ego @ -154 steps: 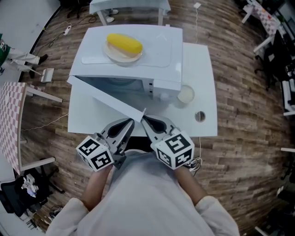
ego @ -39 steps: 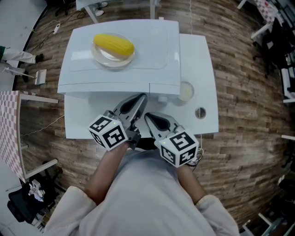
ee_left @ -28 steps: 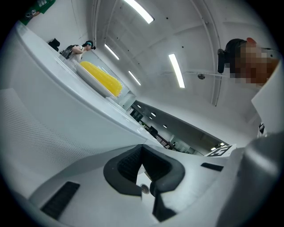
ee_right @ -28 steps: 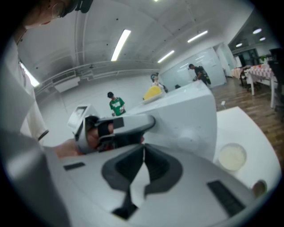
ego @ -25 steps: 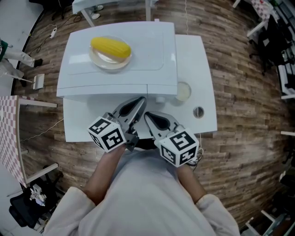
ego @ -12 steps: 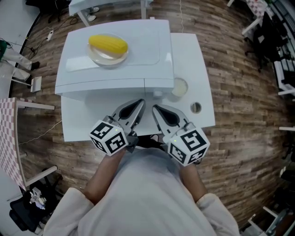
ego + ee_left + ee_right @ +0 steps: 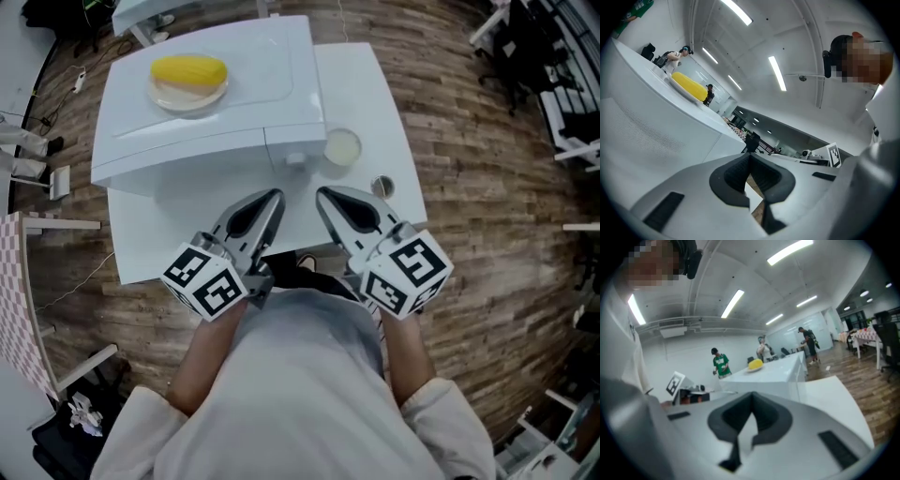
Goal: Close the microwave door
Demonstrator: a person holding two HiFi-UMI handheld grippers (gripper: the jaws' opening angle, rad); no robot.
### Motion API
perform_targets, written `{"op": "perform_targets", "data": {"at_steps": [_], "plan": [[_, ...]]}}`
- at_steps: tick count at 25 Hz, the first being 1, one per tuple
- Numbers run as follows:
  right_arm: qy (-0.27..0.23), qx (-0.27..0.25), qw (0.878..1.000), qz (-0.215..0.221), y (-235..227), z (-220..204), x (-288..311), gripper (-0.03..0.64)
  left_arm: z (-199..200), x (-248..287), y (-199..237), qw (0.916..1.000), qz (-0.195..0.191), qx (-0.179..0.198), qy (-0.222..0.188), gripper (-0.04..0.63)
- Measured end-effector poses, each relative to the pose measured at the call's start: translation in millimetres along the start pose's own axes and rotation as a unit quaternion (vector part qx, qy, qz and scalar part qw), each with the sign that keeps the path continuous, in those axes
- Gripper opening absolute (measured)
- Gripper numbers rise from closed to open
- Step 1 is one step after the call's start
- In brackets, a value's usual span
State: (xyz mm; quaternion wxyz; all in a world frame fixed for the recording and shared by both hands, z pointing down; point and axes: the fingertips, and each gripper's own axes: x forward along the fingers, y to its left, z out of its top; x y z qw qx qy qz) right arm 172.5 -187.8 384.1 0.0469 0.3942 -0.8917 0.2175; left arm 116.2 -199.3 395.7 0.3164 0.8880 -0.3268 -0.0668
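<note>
Microwave door [image 7: 178,164] lies flush in the front of the microwave [image 7: 234,103], so I judge it is already closed. It is a stiff, flat panel on a hinge, probably light to swing and not fragile. The best place to push seems to be its free edge, just beside the control knob [image 7: 295,159], where a push turns it most easily. The door faces the person, and its long axis runs left to right along the microwave's front.

On top of the microwave, a corn cob [image 7: 189,69] rests on a plate [image 7: 184,94]. In front of the microwave, over the white table [image 7: 366,84], hang the left gripper [image 7: 277,194] and the right gripper [image 7: 322,192]. Both have their jaws together on nothing, apart from the door.
</note>
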Motion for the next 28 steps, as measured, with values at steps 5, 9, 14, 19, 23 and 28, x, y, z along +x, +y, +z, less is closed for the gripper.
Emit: {"op": "perform_targets", "data": {"at_steps": [5, 9, 14, 19, 23, 28], "plan": [[0.004, -0.007, 1.0, 0.017, 11.2, 7.6, -11.3, 0.023, 1.6, -11.5, -2.7, 1.0, 0.003, -0.003, -0.001, 0.018], [0.007, -0.02, 1.0, 0.018, 13.6, 12.1, -11.8, 0.022, 9.7, -17.5, -3.1, 0.9999, 0.006, 0.006, -0.006, 0.018], [0.008, -0.027, 0.999, 0.021, 21.4, 15.5, -8.2, 0.021, 11.1, -24.6, -1.0, 0.9999, 0.011, 0.007, -0.004, 0.018], [0.01, -0.035, 0.999, 0.019, 26.0, 18.9, -7.1, 0.023, 11.0, -26.3, -2.0, 0.9999, 0.014, 0.003, -0.003, 0.018], [0.012, -0.034, 0.999, 0.021, 25.2, 18.5, -4.6, 0.023, 10.1, -23.8, -0.8, 0.9999, 0.014, 0.001, -0.002, 0.018], [0.017, -0.03, 0.999, 0.022, 22.9, 16.1, 0.5, 0.023, 7.2, -21.3, 3.6, 0.9999, 0.013, -0.009, 0.0, 0.018]]}}
